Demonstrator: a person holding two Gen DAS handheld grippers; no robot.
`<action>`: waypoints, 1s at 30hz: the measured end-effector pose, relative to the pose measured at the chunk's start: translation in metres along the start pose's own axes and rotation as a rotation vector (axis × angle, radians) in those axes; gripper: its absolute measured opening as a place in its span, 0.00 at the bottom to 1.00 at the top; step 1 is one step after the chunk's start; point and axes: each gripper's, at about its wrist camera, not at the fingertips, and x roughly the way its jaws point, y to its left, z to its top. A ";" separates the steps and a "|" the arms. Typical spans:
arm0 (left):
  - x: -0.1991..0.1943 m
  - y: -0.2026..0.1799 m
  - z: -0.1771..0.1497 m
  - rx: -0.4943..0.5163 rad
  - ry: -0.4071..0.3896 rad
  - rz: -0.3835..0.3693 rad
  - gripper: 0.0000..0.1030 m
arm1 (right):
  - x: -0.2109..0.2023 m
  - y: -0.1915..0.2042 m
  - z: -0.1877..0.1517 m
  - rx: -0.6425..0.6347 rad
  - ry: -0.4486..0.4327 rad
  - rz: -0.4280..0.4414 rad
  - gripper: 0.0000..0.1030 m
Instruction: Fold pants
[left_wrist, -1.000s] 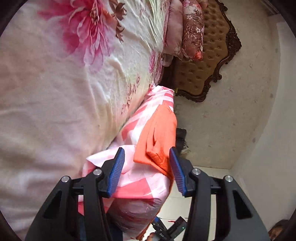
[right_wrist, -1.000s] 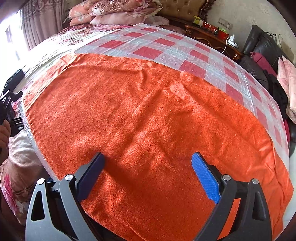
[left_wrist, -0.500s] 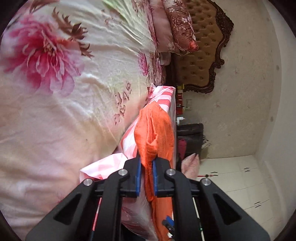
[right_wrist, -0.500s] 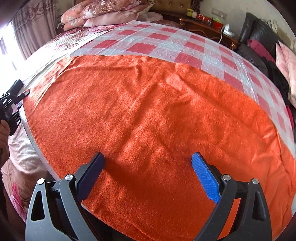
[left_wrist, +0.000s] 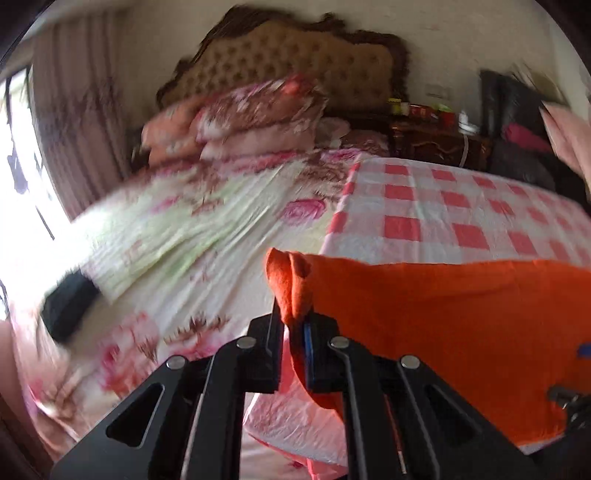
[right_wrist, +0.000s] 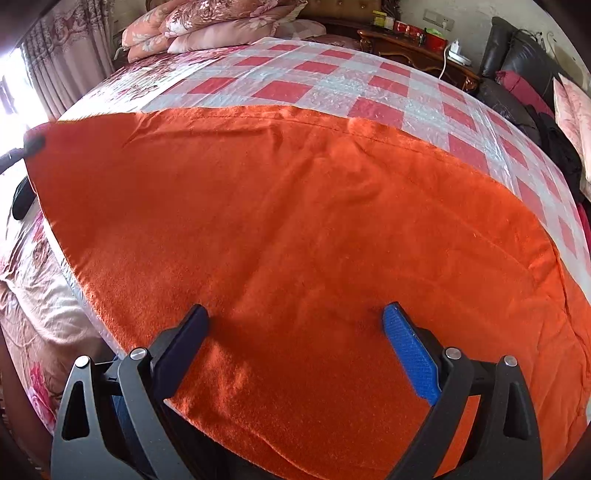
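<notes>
Taking the orange pants (right_wrist: 295, 229) as the landmark, at their far left corner your left gripper (left_wrist: 293, 325) is clenched on a bunched fold of the cloth, and this pinched corner stands up above the black fingers. The left wrist view is blurred by motion, so fine details there are not sure. To the left of the pants you see the floral bedsheet (left_wrist: 177, 236), thin and wrinkled, with pink flowers on a pale ground, and a dark object (left_wrist: 68, 310) lies on it that I cannot identify.

The pants themselves are spread flat, with a fuzzy, towel-like surface, soft creases and a straight seam along the far edge. Under them and beyond them lies a checkered plastic sheet (right_wrist: 332, 85), glossy and crinkled, with red and white squares. Behind it are floral pillows (right_wrist: 207, 22) and a tufted headboard (left_wrist: 295, 59) with a carved dark frame.

At the near edge of the pants, your right gripper (right_wrist: 295, 325) is released, its jaws wide apart, with blue ribbed pads (right_wrist: 410, 347) just over the cloth. Beyond the pants' far right corner stands a dark wooden nightstand (right_wrist: 413, 51) with small items; no writing is readable.
</notes>
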 end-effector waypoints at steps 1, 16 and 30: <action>-0.012 -0.031 0.004 0.116 -0.053 0.002 0.08 | -0.002 -0.008 0.000 0.038 0.005 0.009 0.90; -0.045 -0.199 -0.080 0.625 -0.140 -0.200 0.08 | -0.015 -0.098 0.003 0.464 0.054 0.474 0.76; -0.058 -0.179 -0.069 0.520 -0.182 -0.213 0.08 | 0.039 -0.054 0.085 0.482 0.141 0.636 0.64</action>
